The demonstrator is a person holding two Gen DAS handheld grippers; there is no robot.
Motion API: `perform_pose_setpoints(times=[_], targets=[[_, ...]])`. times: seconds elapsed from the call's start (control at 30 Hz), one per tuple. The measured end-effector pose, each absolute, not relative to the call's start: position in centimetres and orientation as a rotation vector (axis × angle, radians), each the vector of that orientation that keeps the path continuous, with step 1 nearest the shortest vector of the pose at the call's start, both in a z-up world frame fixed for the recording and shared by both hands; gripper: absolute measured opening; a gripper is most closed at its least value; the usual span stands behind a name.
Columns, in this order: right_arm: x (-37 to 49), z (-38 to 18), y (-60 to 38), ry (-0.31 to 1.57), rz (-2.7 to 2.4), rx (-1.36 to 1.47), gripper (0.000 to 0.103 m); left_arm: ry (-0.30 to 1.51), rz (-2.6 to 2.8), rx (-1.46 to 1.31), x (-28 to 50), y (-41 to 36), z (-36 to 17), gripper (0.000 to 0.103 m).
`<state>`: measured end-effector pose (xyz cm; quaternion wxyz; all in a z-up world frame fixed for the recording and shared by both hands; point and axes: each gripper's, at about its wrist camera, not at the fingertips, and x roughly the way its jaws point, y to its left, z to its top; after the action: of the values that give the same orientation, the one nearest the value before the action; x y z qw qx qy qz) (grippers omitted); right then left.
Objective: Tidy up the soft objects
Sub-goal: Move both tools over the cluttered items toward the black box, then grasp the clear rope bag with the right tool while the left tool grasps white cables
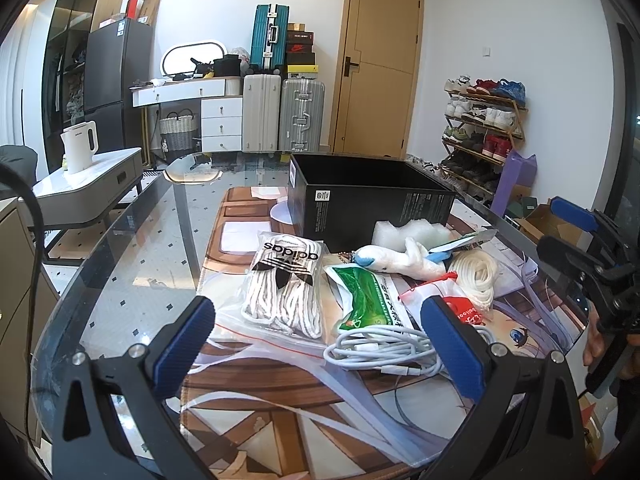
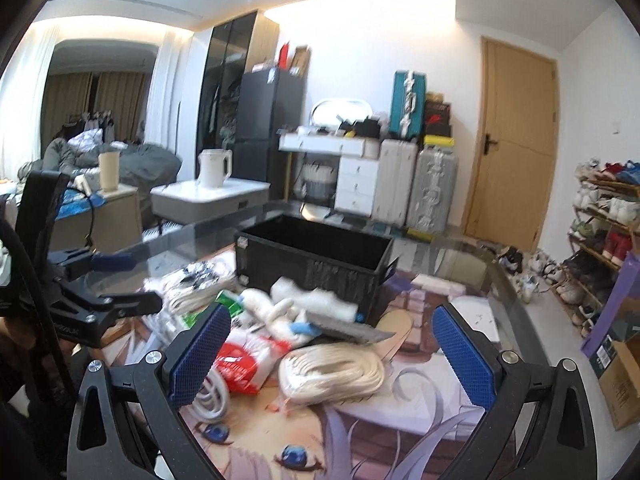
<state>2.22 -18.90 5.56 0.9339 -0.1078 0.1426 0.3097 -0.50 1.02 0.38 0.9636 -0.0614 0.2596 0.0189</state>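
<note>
Two grippers, left gripper (image 1: 316,332) and right gripper (image 2: 332,344), hover with jaws spread wide, holding nothing. Soft items lie just before the open black cardboard box (image 1: 360,196): bagged white laces (image 1: 286,284), white plush toy (image 1: 400,260), coiled cream rope (image 2: 332,372), white cable bundle (image 1: 384,354).

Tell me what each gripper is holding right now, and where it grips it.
Nothing is held. The left gripper and the right gripper are both open above the pile of soft things on the table, touching none of them.
</note>
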Motion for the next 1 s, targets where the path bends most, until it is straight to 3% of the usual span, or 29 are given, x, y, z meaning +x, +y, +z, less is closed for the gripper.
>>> perform_pose_setpoints(times=[0.17, 1.0], targets=[[2.7, 5.2, -19.2, 0.243, 0.599, -0.205, 0.102, 0.528, 0.041, -0.124, -0.5, 1.0, 0.3, 0.103], [7.5, 0.0, -16.2, 0.684, 0.607, -0.326, 0.103, 0.559, 0.012, -0.123, 0.0, 0.6, -0.5, 0.103]])
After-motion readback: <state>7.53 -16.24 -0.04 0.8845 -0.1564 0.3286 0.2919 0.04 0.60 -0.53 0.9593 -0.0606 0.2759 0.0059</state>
